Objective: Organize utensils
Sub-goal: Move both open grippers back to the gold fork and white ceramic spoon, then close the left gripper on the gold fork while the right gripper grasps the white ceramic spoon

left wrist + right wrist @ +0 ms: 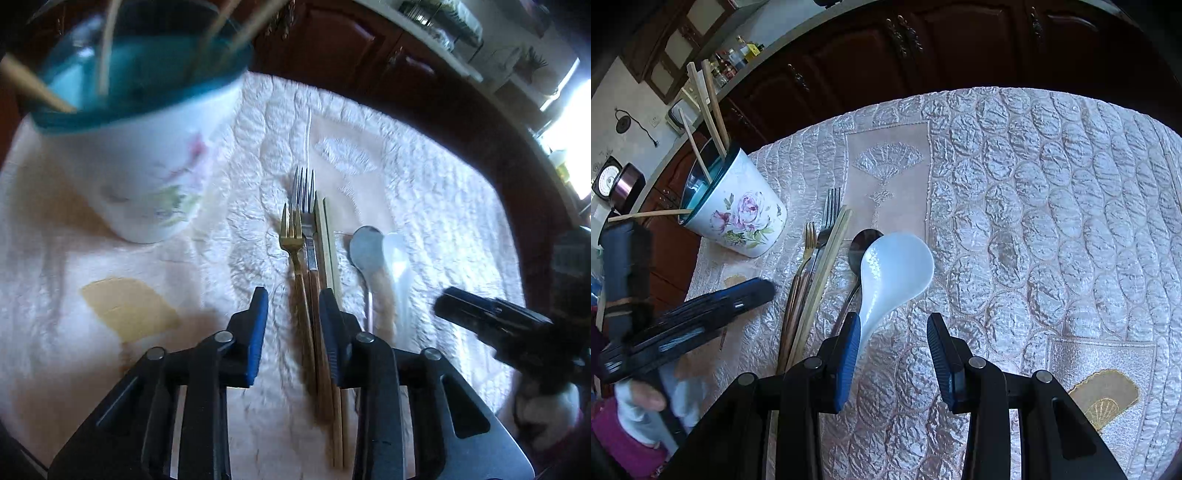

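The left gripper (293, 306) hangs over the utensil row with its jaws spread; the handles of the gold fork (291, 236) and the steel fork (304, 199) run between its fingers, which clasp nothing. The right gripper (894, 332) is also spread wide and holds nothing; its left finger (849, 354) sits just beside the handle of the white spoon (894, 269), though contact cannot be told.

The utensils lie side by side on a quilted cloth (1052, 203), handles toward the near edge. From left to right: gold fork (809, 240), steel fork (829, 214), a pair of chopsticks (827, 266), a metal spoon (862, 240), then the white spoon, whose bowl partly overlaps the metal spoon. In the left view the chopsticks (327, 240) lie tight against the steel fork, and the metal spoon (364, 245) and white spoon (399, 258) lie to their right.

A floral cup (738, 214) with a teal rim stands at the far left, upright, near the forks, with several chopsticks leaning in it. In the left view the cup (147, 158) looms blurred at far left.
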